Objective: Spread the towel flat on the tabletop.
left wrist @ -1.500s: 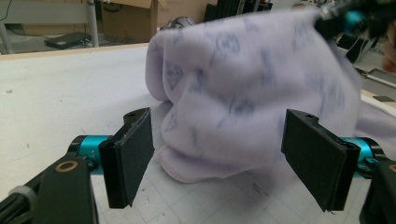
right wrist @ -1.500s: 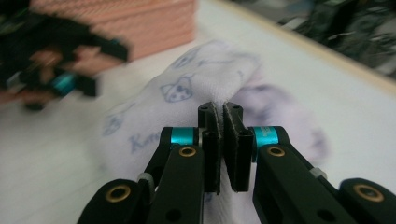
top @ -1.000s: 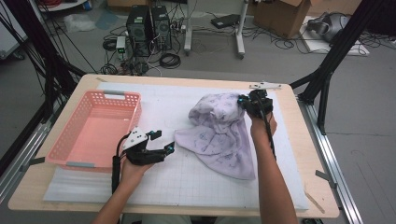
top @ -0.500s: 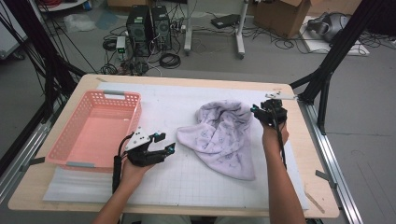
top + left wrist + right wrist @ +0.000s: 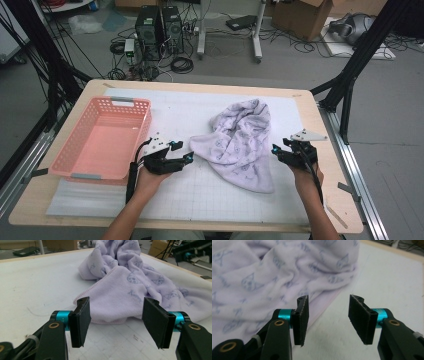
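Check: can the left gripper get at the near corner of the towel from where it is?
Probably yes. The left gripper has its jaws apart, nothing between them, and the towel hem lies just ahead on the bare mat, with nothing in the way.

My left gripper (image 5: 182,152) sat low over the table, held level in my left hand (image 5: 150,175), forearm reaching in from the near edge. Its jaws stood apart with nothing between the pads, having just eased a little wider. My right gripper (image 5: 281,150) pointed leftward from my right hand (image 5: 306,172); its jaws had just been opening and gaped empty.
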Available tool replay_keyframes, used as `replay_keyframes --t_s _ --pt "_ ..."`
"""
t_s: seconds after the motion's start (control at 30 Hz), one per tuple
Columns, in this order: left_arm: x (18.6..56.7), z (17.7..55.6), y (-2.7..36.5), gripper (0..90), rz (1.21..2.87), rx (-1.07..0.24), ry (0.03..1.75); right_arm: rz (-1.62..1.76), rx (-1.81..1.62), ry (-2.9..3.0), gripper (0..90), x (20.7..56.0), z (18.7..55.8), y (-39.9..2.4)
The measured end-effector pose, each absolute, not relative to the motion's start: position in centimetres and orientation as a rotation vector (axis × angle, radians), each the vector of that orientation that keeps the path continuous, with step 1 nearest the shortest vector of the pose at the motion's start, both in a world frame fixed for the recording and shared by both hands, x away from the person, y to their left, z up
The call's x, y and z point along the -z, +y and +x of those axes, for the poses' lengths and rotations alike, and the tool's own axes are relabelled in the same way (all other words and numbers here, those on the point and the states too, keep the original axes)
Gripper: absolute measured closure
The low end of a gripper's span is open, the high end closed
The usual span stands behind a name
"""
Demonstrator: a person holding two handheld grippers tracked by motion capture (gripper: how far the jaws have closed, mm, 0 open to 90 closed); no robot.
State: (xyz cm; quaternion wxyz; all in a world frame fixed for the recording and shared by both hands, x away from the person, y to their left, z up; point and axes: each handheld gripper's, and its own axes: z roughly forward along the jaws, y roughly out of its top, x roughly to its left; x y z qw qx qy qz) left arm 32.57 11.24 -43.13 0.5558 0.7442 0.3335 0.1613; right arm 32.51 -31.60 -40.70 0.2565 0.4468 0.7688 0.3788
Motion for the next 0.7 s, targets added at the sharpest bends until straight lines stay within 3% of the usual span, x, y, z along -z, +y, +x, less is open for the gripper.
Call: replay_keyframes --t_s 0.23,0.5,0.7 --pt "42.7 35.9 9.1 32.4 1.814 -0.389 0.832 1.245 -1.068 2.12 45.0 43.1 31.6 -32.6" --pt "42.6 39.5 7.2 31.3 1.892 -0.363 0.887 1.268 -1.097 2.141 42.8 43.8 31.5 -33.1" --pt "43.9 40.0 6.1 33.7 1.979 -0.322 0.887 1.259 -1.084 2.169 42.8 44.0 31.5 -32.7"
